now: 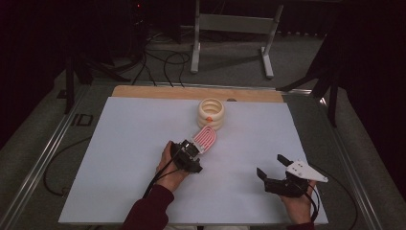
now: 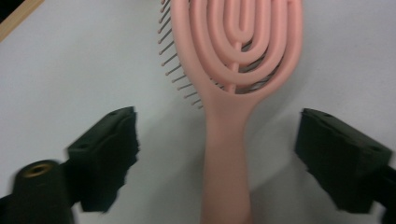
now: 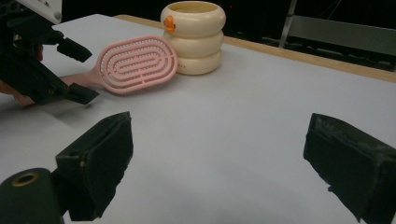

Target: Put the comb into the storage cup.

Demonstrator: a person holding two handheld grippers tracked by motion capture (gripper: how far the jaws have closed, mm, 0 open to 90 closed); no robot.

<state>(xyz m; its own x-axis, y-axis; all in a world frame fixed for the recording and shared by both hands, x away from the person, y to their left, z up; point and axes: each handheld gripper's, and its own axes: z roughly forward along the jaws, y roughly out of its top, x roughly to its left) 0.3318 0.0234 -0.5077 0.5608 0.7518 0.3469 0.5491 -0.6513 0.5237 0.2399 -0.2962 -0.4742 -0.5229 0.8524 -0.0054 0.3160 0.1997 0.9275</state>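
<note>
My left tool (image 2: 219, 154) straddles the pink hairbrush (image 2: 233, 93) handle, jaws apart, handle lengthwise between them, untouched.

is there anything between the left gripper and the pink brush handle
Nothing visible. The pink brush lies on the white table with its handle between the left gripper's open jaws, a bare gap on each side. The cream holder sits beyond the brush head.

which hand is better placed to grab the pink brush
Left. The left gripper already straddles the pink hairbrush handle, its fingers open on either side. The right gripper sits open and apart, over bare table.
</note>
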